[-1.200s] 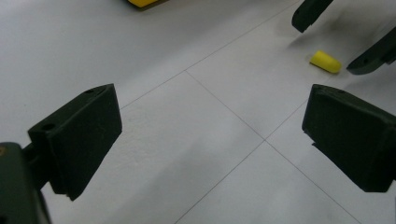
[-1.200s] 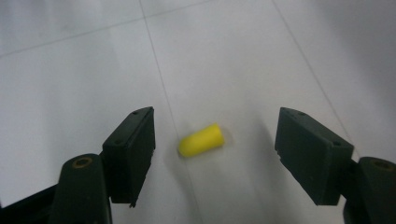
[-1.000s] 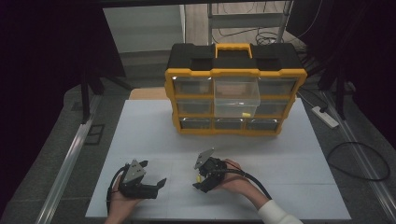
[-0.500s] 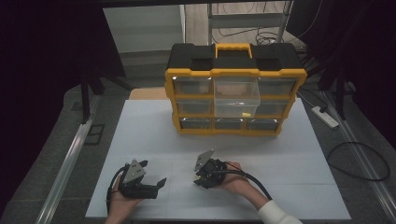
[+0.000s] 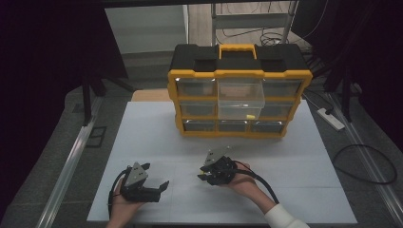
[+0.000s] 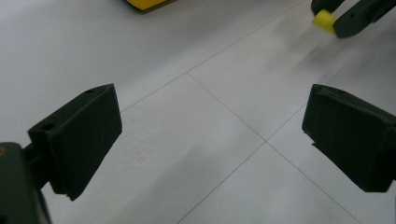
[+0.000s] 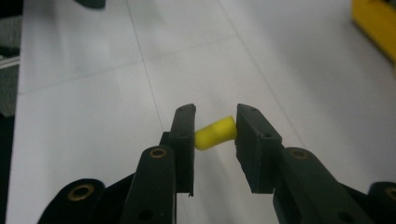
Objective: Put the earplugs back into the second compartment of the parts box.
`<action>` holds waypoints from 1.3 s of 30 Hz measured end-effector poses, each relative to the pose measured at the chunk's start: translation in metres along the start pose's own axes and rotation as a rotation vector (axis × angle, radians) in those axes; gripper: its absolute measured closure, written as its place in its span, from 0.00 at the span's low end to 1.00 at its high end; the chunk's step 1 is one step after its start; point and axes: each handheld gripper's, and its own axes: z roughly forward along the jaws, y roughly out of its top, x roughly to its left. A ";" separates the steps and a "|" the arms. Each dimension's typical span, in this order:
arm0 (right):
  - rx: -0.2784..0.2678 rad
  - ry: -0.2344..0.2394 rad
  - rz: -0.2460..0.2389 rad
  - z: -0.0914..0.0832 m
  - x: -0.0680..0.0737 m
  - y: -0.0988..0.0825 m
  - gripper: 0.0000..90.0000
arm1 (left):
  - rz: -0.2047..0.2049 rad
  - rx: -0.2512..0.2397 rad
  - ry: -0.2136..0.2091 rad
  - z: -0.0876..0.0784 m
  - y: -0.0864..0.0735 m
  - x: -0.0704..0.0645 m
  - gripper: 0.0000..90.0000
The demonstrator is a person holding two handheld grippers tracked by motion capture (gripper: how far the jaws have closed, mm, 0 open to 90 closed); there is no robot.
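- White table [image 5: 157, 128] carries our yellow organizer [image 5: 240, 102], its middle drawer [image 5: 240, 97] pulled out.
- Our right gripper [image 7: 214, 133] has just closed, pinching the yellow plug [image 7: 214, 132].
- Left gripper [image 6: 210, 135] idles, jaws apart; dropping it in the drawer remains.

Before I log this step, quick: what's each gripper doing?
Left gripper: open, holding nothing.
Right gripper: just closed on the small yellow piece.

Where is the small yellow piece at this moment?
In the right gripper view, the small yellow piece sits clamped between the fingers of the right gripper, just above the white table, in front of the yellow drawer organizer.
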 end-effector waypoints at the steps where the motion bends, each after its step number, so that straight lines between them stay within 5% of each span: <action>1: -0.016 -0.003 0.002 -0.003 0.000 0.001 0.77 | 0.000 0.000 0.001 0.000 0.000 0.000 0.05; 27: -0.383 -0.111 0.117 -0.092 -0.010 0.014 0.77 | 0.004 0.000 0.000 0.001 0.000 0.000 0.05; 39: -0.467 -0.178 0.131 -0.130 -0.009 0.022 0.77 | -0.002 -0.001 -0.005 0.000 0.000 0.000 0.05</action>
